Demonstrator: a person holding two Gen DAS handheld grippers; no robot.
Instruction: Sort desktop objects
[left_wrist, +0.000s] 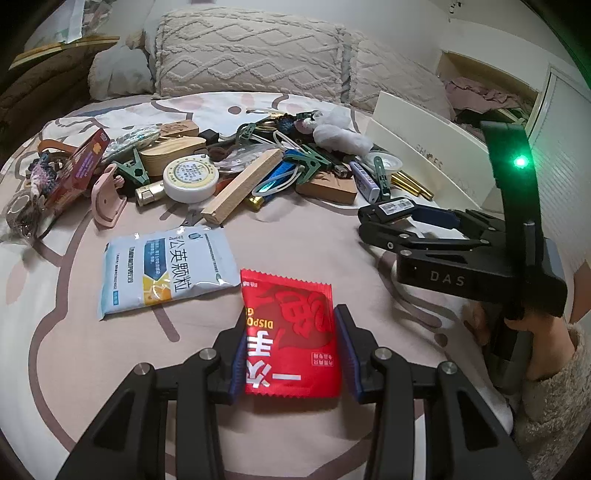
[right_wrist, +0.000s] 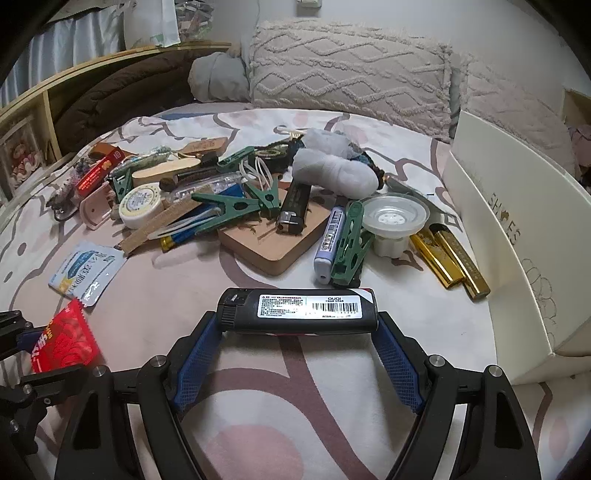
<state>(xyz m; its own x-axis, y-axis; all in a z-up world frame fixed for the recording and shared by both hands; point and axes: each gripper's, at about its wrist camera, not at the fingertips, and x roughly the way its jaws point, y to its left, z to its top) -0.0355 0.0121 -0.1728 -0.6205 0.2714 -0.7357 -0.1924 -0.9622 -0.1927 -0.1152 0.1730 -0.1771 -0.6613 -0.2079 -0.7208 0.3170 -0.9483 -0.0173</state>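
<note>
A red snack packet (left_wrist: 291, 332) lies flat on the patterned bed sheet (left_wrist: 110, 350), and my left gripper (left_wrist: 292, 312) is shut on it, a blue pad pressing each long edge. From the right wrist view the same packet (right_wrist: 66, 343) shows at the far left. My right gripper (right_wrist: 297, 318) is shut on a black lighter (right_wrist: 299, 310), held crosswise by its two ends just above the sheet. In the left wrist view that lighter (left_wrist: 395, 208) and a person's hand (left_wrist: 543, 332) on the right gripper's handle appear at the right.
A blue-and-white sachet (left_wrist: 166, 269) lies left of the red packet. Behind is a heap of small things: green clips (right_wrist: 229, 210), a round white tin (left_wrist: 190, 177), a wooden stick (left_wrist: 243, 186), a brown pad (right_wrist: 273, 236), gold tubes (right_wrist: 450, 258). A white shoe box (right_wrist: 517, 240) stands at the right, pillows (left_wrist: 251, 55) behind.
</note>
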